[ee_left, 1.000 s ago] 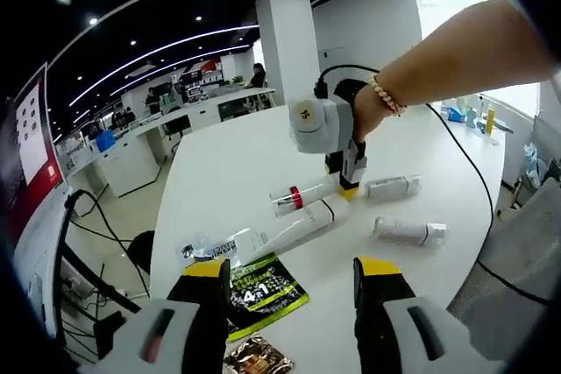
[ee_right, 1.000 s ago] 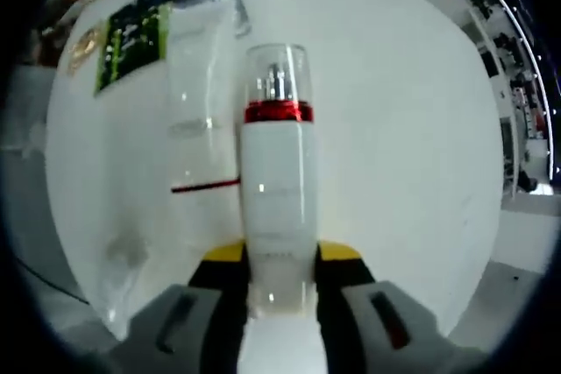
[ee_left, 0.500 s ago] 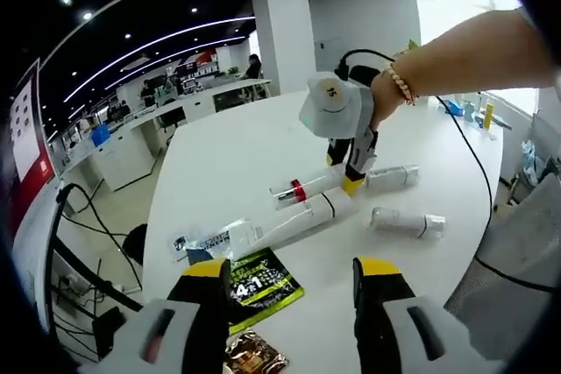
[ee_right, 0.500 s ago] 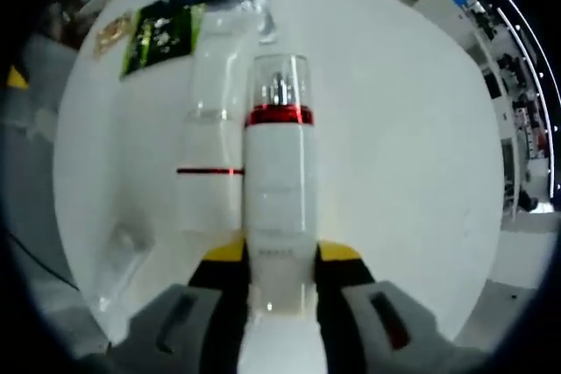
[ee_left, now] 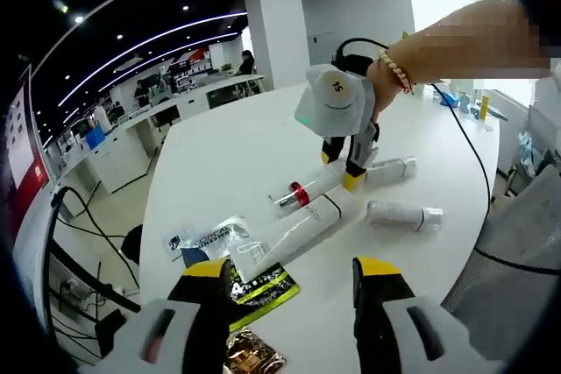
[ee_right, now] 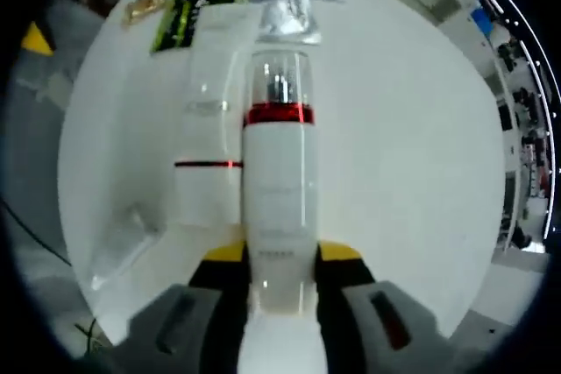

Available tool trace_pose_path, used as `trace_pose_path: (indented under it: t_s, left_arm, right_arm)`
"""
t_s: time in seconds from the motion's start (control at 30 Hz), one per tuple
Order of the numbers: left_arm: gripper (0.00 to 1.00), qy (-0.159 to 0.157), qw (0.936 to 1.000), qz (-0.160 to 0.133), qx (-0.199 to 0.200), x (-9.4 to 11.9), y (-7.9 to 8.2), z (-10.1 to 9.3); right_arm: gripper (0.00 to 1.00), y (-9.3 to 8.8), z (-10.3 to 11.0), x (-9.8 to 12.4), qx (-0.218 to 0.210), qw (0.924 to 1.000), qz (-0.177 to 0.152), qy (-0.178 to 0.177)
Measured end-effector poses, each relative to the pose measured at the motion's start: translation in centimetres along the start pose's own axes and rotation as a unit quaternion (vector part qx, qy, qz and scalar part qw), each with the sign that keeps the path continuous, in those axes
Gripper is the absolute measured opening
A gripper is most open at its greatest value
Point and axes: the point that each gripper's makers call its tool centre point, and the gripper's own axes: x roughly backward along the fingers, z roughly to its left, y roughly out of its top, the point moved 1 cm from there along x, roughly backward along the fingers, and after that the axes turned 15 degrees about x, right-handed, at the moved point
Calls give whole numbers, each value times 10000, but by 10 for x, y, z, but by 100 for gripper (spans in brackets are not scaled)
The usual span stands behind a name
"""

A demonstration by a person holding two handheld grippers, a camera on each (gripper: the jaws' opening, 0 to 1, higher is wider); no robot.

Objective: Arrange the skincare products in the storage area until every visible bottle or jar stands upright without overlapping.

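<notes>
Right tool [ee_right: 279, 256] clamps smooth white cylindrical bottle [ee_right: 277, 208], clear-capped.

A white bottle [ee_right: 276, 216] carries a red band under a clear cap. The table [ee_left: 228, 155] is white. A sachet [ee_left: 263, 291] is green and black; gripper fingertips [ee_left: 379, 267] are yellow.

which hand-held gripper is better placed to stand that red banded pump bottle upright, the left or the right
The right. The right hand-held gripper is already shut on the red-banded pump bottle near its base, so tipping it upright probably needs only a wrist turn. The left hand-held gripper is open, holds nothing, and sits back from the bottles.
</notes>
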Motion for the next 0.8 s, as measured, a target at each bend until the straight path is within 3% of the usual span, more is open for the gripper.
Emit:
trace_pose_path:
  t_s: [0.27, 0.8]
  left_arm:
    - [58, -14, 10000, -49, 31, 2, 1, 0]
    - [58, 14, 10000, -31, -8, 2, 1, 1]
  right_arm:
    - [27, 0, 4, 1, 45, 10000, 32, 63]
    - [27, 3, 8, 1, 546, 9981, 201, 179]
